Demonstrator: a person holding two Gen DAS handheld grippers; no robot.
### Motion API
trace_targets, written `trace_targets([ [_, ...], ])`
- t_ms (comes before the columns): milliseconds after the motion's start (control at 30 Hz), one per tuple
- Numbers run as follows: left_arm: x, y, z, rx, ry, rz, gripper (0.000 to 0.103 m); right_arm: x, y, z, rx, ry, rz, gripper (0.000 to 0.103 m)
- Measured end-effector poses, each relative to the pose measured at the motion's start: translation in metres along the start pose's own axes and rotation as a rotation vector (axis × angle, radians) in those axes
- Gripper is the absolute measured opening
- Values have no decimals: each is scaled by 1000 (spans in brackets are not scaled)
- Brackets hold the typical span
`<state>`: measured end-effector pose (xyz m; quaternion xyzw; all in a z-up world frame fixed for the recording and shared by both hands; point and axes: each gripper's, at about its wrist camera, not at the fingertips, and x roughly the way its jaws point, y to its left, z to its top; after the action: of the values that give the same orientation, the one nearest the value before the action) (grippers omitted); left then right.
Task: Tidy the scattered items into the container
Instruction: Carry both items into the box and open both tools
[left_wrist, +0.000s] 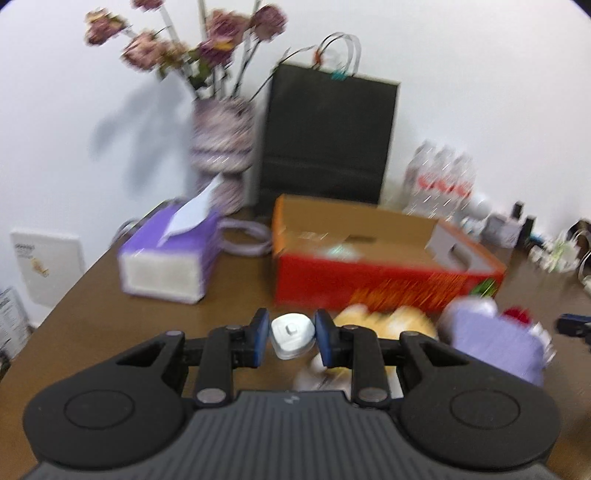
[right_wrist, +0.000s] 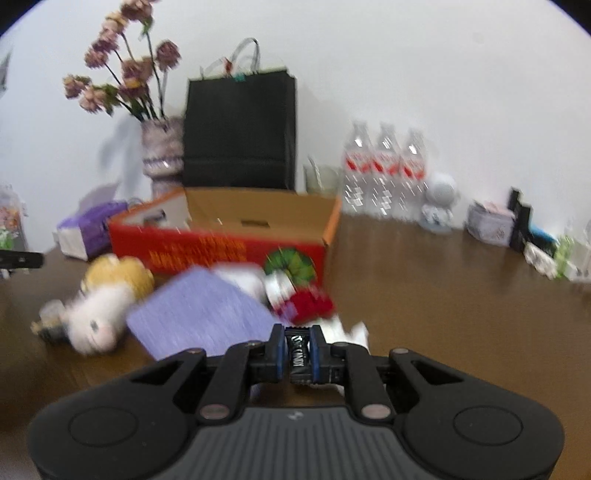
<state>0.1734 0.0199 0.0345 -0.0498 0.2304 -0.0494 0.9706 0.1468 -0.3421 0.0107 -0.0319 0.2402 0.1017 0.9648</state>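
Clamped between the left gripper (left_wrist: 291, 338) jaws sits a white gadget (left_wrist: 291, 335); the right gripper (right_wrist: 298, 352) pinches a black candy pack (right_wrist: 299, 357). Both are raised, likely for carrying to the box (left_wrist: 369, 266) at twelve o'clock, open-topped to receive them.

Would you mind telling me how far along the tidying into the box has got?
Done: unclear; the red cardboard box interior is mostly hidden. In hand: left gripper clamps a small white gadget; right gripper clamps a black packet. Left: plush toy, purple cloth, red-and-white item.
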Motion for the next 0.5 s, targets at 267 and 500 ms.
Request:
trace_targets([
  [267, 40, -50, 61, -51, -116, -104, 28, 32, 29, 69, 17, -100, 82, 13],
  [500, 90, -69, 89, -82, -151, -104, 28, 75, 48, 113, 45, -171, 118, 13],
])
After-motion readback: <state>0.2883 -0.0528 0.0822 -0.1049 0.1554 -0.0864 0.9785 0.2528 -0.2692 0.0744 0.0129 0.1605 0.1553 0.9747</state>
